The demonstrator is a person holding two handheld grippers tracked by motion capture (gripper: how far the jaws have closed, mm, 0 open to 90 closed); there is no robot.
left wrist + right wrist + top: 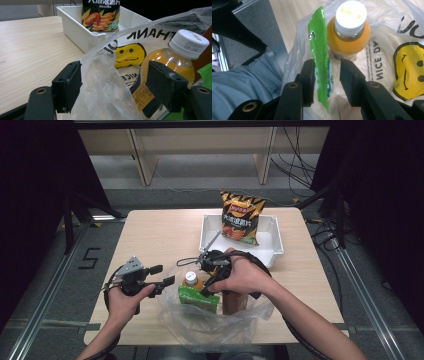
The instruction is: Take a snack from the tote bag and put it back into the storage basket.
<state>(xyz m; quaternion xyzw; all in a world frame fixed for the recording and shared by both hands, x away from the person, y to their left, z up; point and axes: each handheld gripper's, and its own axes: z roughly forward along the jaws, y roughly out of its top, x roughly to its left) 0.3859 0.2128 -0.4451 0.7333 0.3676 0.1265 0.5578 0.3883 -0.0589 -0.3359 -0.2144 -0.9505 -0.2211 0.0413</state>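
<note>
A: Which way does the flat green foil snack packet (320,58) run?

B: In the right gripper view it stands on edge, its long axis running straight along the jaws, one crimped end toward the camera and the other beside the bottle cap. It sits inside the clear plastic bag with the yellow smiley face (215,322), at the near edge of the light wooden table (155,235).

A: And the right gripper (327,75)?

B: Its jaws are about half open, one on each side of the packet. The left pad looks to be against the packet; the right pad stands clear, so nothing is clamped.

A: The bottle?

B: One orange juice bottle with a white screw cap (349,32), upright in the bag, just beside the green packet, cap pointing up.

A: The left gripper (113,86)?

B: Wide open, with a fold of the bag's film lying loose between its jaws; the pads don't pinch it.

A: Counts?

B: One bag, one green packet, one bottle, something brown (234,301) behind them in the bag, one white plastic tray (270,247) at the far side, and one black-and-yellow crisp bag (241,217) standing upright in that tray.
</note>
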